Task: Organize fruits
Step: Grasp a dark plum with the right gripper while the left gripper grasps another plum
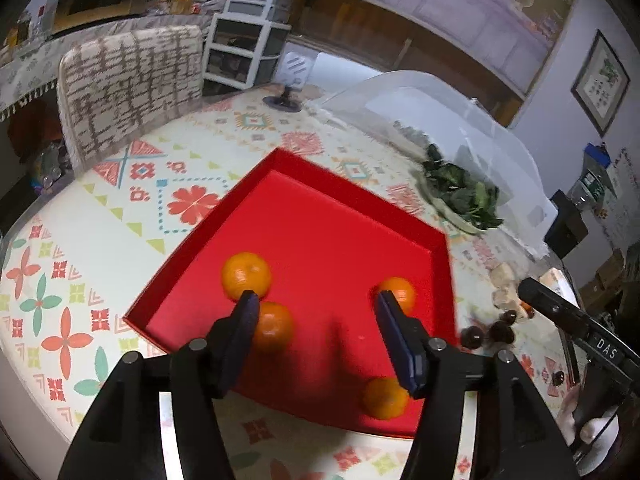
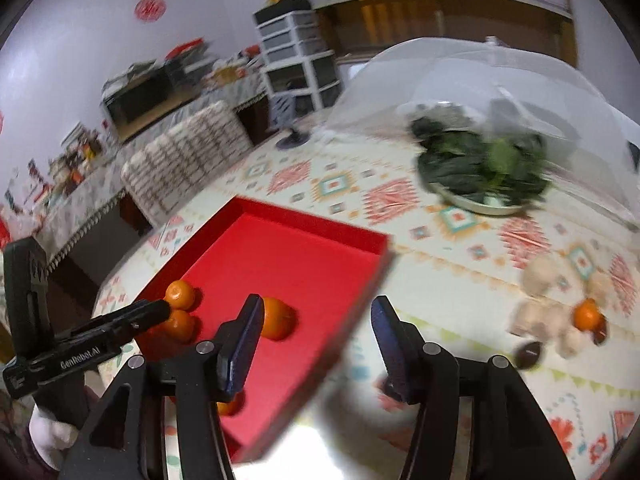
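Currently the left gripper (image 1: 314, 304) hangs wide open and empty above the red tray (image 1: 320, 216), where four oranges (image 1: 246, 275) lie toward its near edge. The right gripper (image 2: 316, 312), also spread and empty, hovers over the tray's right rim; another orange (image 2: 587, 315) sits on the tablecloth (image 2: 440, 280) near the table's right edge.

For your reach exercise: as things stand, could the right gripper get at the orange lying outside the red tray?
Probably yes. The right gripper is open and empty, and the orange sits to its right on the table, uncovered from above. Pale lumps and dark fruits crowd it, so a clean grip may be awkward.
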{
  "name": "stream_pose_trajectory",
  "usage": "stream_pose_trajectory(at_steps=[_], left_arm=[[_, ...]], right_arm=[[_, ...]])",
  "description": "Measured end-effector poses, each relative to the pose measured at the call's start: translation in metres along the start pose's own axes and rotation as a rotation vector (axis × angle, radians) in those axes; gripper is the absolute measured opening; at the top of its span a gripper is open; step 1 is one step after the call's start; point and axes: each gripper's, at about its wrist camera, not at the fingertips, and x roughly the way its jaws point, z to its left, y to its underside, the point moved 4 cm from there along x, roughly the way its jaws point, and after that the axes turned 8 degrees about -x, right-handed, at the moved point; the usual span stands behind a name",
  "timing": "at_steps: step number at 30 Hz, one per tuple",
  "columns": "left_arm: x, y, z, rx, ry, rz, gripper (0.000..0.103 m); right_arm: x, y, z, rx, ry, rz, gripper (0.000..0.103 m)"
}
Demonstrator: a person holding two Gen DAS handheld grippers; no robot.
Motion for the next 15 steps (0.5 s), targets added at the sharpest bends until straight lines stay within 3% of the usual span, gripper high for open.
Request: stream_pose_trajectory(at_steps=[7, 15], left_arm=[[-0.009, 0.021, -0.057, 0.116, 0.09, 0.019, 0.061], [0.017, 0.068, -0.136, 0.276, 0.183, 0.143, 0.061]], right_arm=[[-0.073, 0.035, -0.088, 0.15, 0.126, -0.064, 0.065], [-0.138, 0.099, -0.177, 0.299, 0.293, -0.063, 0.067]])
